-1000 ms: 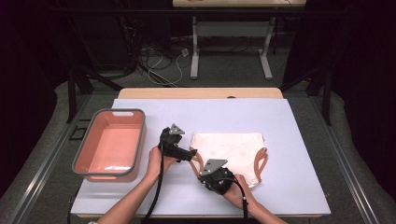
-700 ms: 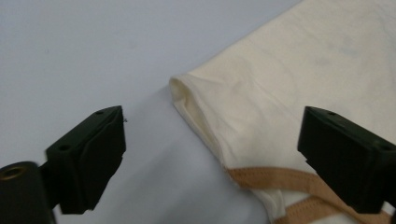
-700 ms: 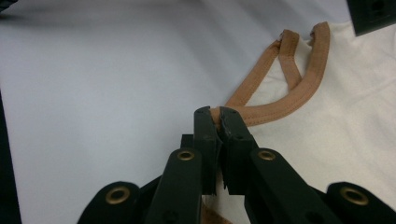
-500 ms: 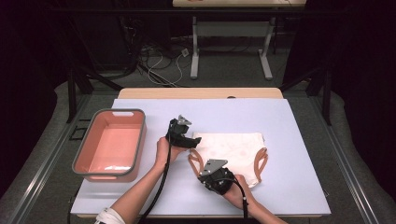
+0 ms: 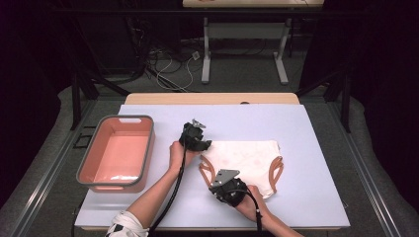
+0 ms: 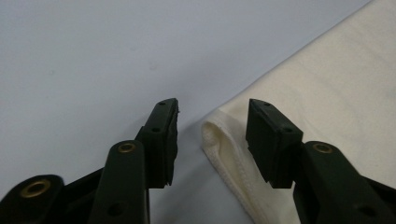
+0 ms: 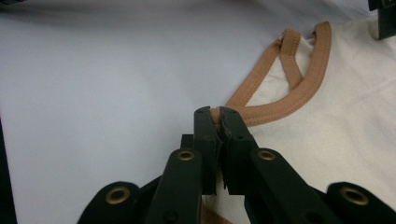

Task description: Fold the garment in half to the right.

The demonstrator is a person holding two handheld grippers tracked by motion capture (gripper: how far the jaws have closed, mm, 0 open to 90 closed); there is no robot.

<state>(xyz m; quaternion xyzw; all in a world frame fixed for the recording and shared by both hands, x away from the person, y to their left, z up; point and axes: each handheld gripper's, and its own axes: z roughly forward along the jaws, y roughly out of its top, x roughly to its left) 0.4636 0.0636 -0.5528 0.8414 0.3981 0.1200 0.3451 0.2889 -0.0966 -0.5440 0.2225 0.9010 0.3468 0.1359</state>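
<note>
Cream garment (image 5: 245, 160) lies flat at desk (image 5: 316, 148) centre. Right hand-held gripper (image 7: 218, 122) is clamped on its orange trim (image 7: 280, 105) at 6 o'clock. Left hand-held gripper (image 6: 212, 122), jaws just closing, straddles the 10 o'clock corner, not yet pinching. Lifting remains; pink bin (image 5: 89, 163) sits at 9 o'clock.

No readable text, label, brand, number or sign appears on anything here.

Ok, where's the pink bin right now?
In the high view the pink bin sits at the left side of the table, left of the left gripper and apart from the cream garment.
</note>
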